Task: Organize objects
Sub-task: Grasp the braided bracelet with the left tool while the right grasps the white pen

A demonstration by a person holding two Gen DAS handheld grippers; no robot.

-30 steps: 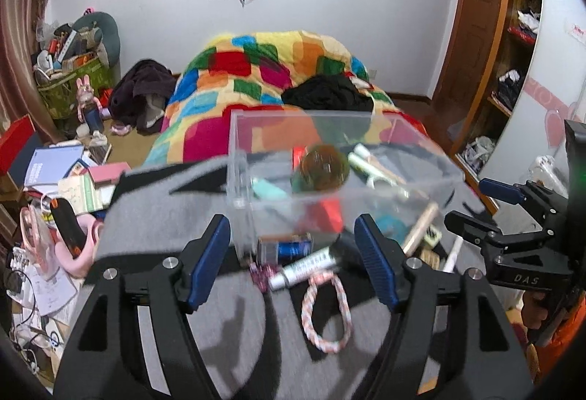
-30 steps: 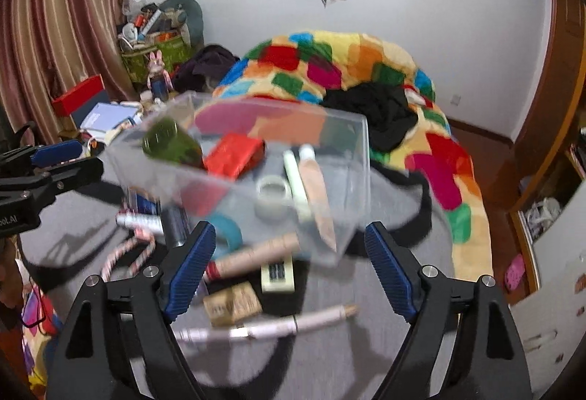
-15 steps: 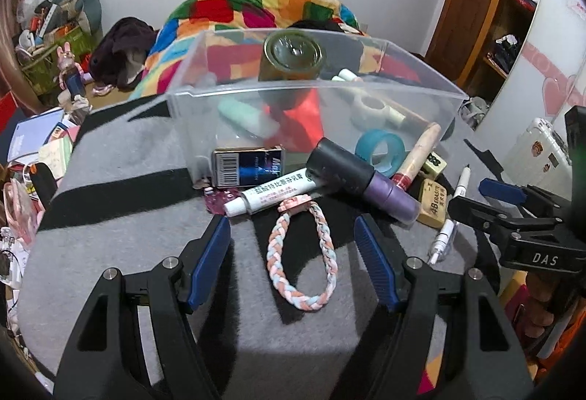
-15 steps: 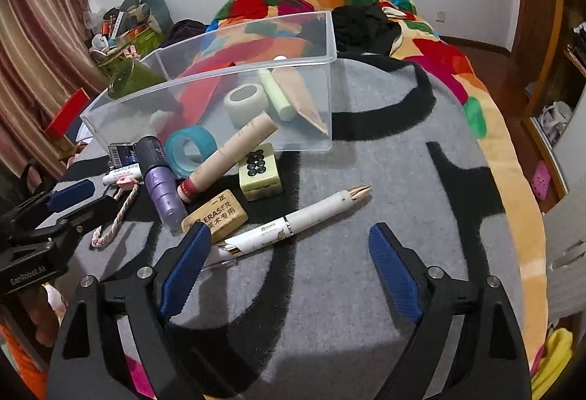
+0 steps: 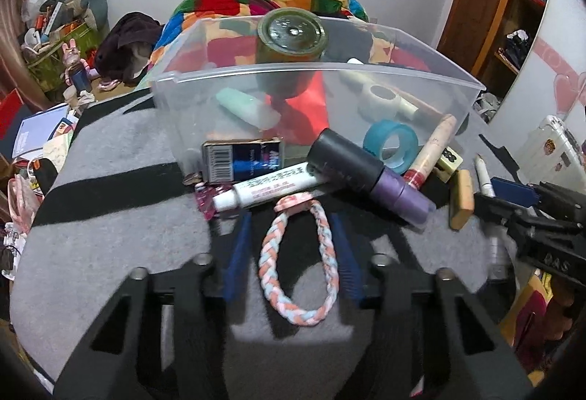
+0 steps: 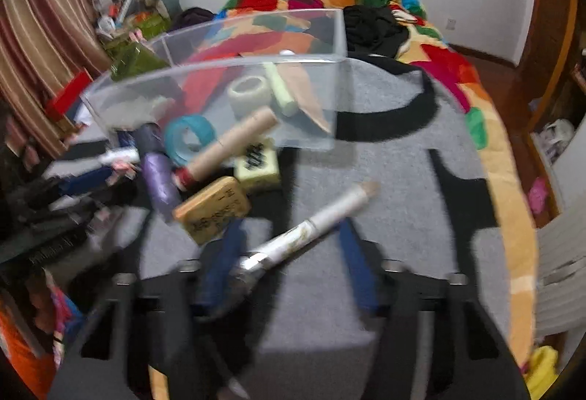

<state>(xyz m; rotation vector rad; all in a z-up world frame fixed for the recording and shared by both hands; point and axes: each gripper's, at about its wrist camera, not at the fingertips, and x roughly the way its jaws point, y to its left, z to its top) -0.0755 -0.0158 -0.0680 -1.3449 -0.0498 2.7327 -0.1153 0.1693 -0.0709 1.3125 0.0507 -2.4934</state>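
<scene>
Left gripper [image 5: 291, 246]: jaws part open, straddling the braided bracelet [image 5: 295, 262], pads just outside the loop, nothing held. Right gripper [image 6: 289, 264]: jaws part open around the white pen [image 6: 311, 235]; its left pad looked at or near the barrel, contact unclear through blur.

Risks, as judged: the soft loop could fold or slide out as the pads closed. The pen lay skewed across the jaws, so it might pivot or roll away on the grey blanket [image 5: 110, 235].

Around: white tube [image 5: 267, 187] touching the bracelet's top; purple cylinder [image 5: 370, 176] just beside it; eraser [image 6: 212, 207] close to the pen. The clear bin [image 5: 311, 74] stood behind the pile, partly filled, the likely destination.
</scene>
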